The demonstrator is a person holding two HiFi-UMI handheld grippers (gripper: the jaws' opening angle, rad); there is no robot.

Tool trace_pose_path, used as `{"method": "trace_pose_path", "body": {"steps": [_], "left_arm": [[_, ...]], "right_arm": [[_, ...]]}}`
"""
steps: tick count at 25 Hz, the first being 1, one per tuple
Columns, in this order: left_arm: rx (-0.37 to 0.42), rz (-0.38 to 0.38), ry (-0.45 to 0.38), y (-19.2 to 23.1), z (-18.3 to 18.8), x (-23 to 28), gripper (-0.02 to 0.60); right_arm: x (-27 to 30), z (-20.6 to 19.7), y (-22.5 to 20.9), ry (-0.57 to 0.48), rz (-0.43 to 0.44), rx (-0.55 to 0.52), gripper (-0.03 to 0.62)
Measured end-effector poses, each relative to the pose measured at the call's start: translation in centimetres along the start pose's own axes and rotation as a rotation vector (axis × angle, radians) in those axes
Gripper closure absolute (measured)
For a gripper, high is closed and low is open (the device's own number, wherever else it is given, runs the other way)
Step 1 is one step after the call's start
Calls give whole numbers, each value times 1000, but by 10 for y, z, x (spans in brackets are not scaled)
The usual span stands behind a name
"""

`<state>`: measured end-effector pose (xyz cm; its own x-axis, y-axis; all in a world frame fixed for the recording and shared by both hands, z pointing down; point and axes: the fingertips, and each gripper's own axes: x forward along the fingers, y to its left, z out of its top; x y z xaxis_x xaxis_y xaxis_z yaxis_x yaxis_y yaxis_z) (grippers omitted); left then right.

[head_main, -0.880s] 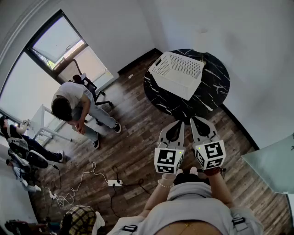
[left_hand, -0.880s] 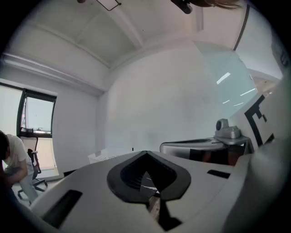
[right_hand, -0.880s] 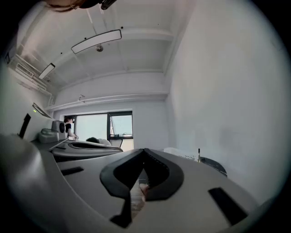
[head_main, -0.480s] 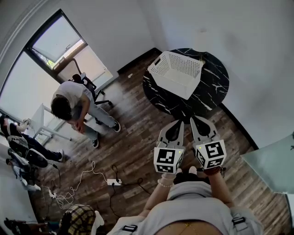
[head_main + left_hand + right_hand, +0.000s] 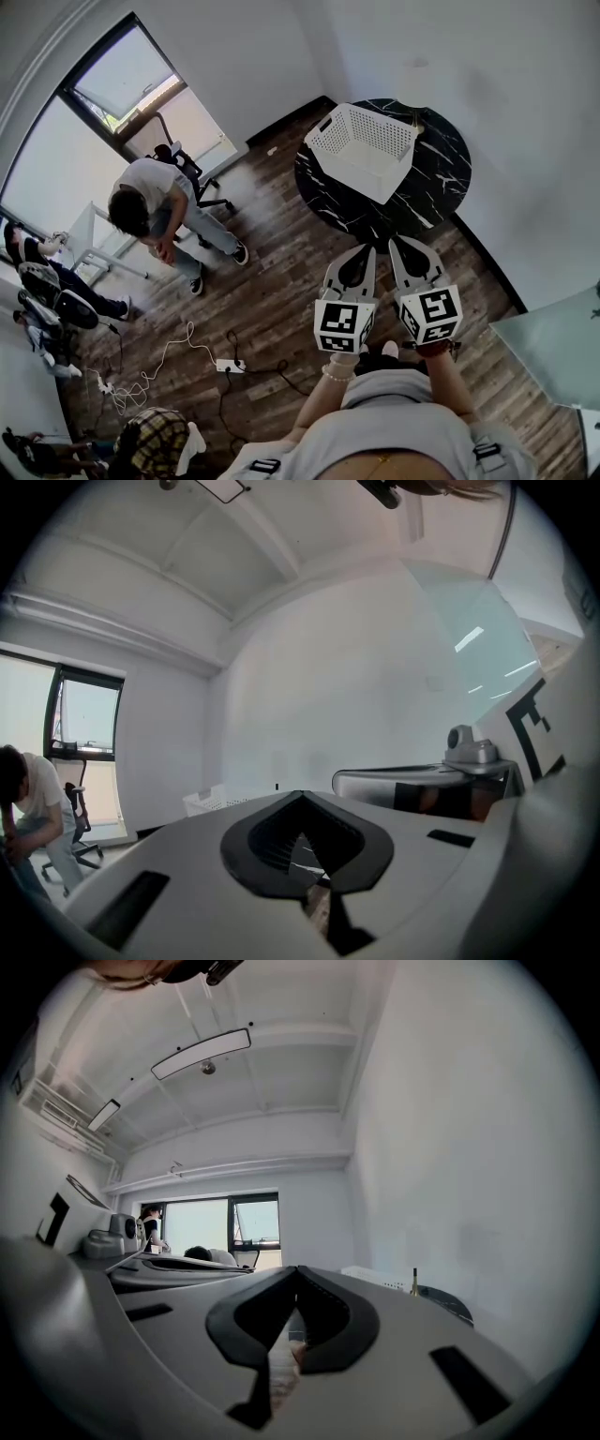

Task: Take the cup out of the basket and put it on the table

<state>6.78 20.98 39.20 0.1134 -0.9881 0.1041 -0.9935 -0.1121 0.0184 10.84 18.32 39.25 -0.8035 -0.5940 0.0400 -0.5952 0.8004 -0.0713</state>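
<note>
Hovering short of table [image 5: 439,183]: left hand-held gripper [image 5: 367,255], right hand-held gripper [image 5: 399,247] both closed, empty; basket [image 5: 349,133] on table.

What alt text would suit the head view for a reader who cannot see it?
Seen from above, the left gripper and right gripper, both shut and empty, point side by side toward a white basket on a round black table, short of its edge. A seated person leans forward by the window at left, above a wooden floor.
</note>
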Motion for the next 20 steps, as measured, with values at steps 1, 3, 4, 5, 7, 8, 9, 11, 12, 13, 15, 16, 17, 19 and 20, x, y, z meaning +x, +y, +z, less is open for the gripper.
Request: {"method": "trace_pose_path", "body": {"steps": [1,3,4,5,7,8,9,11,12,13,15,16,17,19,20], "left_arm": [[-1,6,0,-1,0,1,575],[-2,17,0,-2,-1,2,575],[-3,23,2,-2,-2,3,575],[-3,30,3,-2,-3,3,575],[-3,47,6,0,-5,3,575],[-2,55,8,0,-6,3,575],[-2,61,10,1,-5,3,575],[-2,71,9,3,-3,4,575],[0,74,7,4,-2,5,575],[2,76,7,4,-1,5,575],[5,75,7,4,-1,8,575],[6,73,8,4,-1,10,575],[5,70,9,3,-1,12,575],[5,63,10,3,-2,16,575],[5,59,9,2,-2,19,575]], "right_arm": [[0,-1,-2,2,3,0,583],[-1,-3,-6,4,9,2,583],[-2,-4,-8,4,12,2,583],[-2,-4,-10,4,16,3,583],[-2,-5,-13,3,23,1,583],[-3,-6,-15,2,25,1,583],[-3,-5,-16,3,26,2,583],[-4,-3,-19,3,29,5,583],[-4,-3,-19,2,30,6,583],[-3,-2,-20,0,30,8,583],[-4,-2,-23,-3,28,12,583],[-4,-2,-24,-4,26,13,583],[-4,-3,-26,-3,23,13,583],[-3,-5,-30,0,15,13,583],[-2,-6,-32,3,10,13,583]]}}
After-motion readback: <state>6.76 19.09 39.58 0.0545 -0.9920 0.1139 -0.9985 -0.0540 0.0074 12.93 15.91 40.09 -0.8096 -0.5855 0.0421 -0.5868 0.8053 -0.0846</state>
